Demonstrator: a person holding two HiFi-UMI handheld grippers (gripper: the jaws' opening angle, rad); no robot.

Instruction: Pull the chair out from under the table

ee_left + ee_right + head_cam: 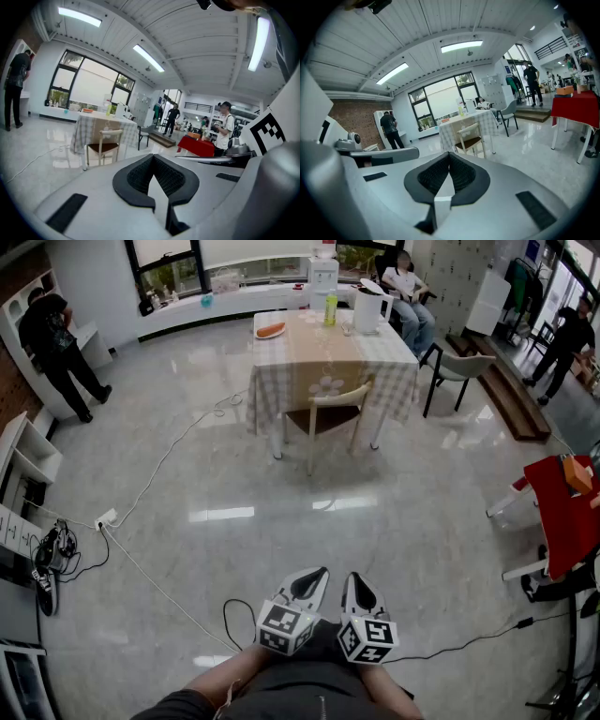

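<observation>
Head view, left gripper point(317, 574) and right gripper point(355, 579) side by side at bottom of frame, both with jaws closed tight on nothing, chair point(335, 397) tucked against near side of checked-cloth table point(272, 371), well apart from both grippers.

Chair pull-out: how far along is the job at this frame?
Nothing looks done yet: the chair sits tucked in at the table, its seat under the cloth's edge. Nothing is in hand: the left gripper and right gripper are both shut and empty, with a stretch of floor between them and the chair. Left to do: approach, grip the chair's back and draw it out.
</observation>
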